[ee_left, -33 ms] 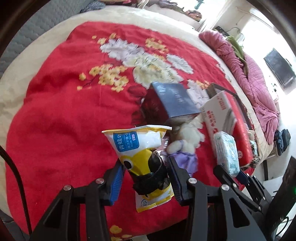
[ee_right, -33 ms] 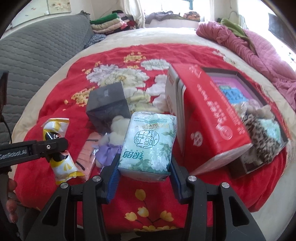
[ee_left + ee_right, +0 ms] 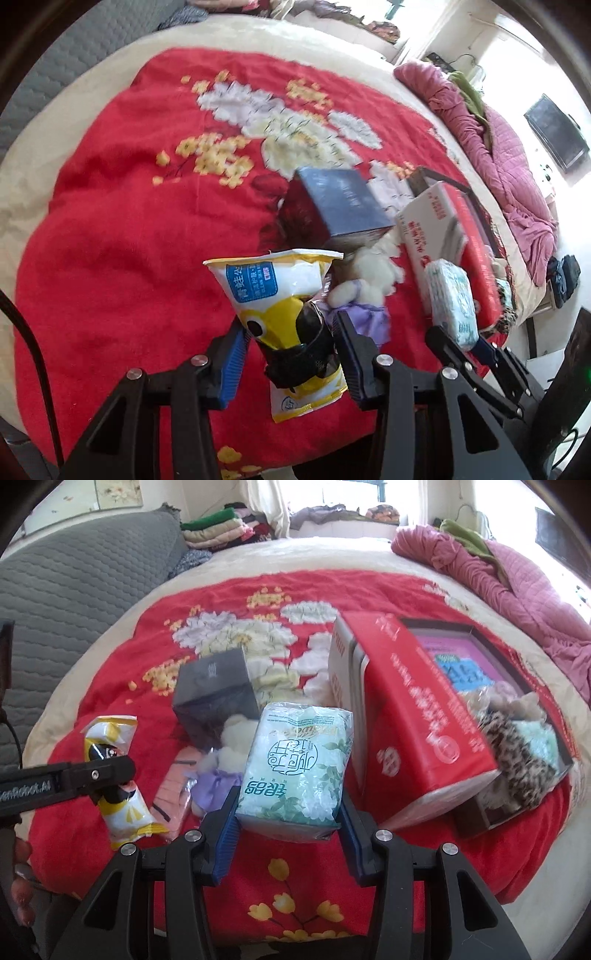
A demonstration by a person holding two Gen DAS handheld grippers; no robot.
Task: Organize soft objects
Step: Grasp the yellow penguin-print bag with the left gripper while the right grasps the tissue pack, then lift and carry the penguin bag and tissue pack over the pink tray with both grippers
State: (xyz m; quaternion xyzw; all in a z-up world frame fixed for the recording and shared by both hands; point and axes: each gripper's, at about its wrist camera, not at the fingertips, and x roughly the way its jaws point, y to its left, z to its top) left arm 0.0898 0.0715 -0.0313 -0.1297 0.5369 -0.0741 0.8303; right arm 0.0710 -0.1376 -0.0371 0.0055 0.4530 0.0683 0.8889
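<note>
My left gripper (image 3: pixel 290 354) is shut on a yellow and white frog wipes pouch (image 3: pixel 280 295) and holds it above the red blanket; the pouch also shows in the right wrist view (image 3: pixel 118 775). My right gripper (image 3: pixel 288 830) is shut on a pale green tissue pack (image 3: pixel 295 764), which also shows in the left wrist view (image 3: pixel 452 302). A white plush toy with purple cloth (image 3: pixel 225 757) and a pink item (image 3: pixel 173 794) lie between the grippers. An open dark box (image 3: pixel 513 812) at the right holds leopard-print and mint soft things.
A dark blue cube box (image 3: pixel 218 694) stands behind the plush toy. A red and white carton (image 3: pixel 410 720) leans on the open box. A pink quilt (image 3: pixel 517 583) lies at the bed's right, folded clothes (image 3: pixel 221 531) at the back, a grey padded headboard (image 3: pixel 74 602) at left.
</note>
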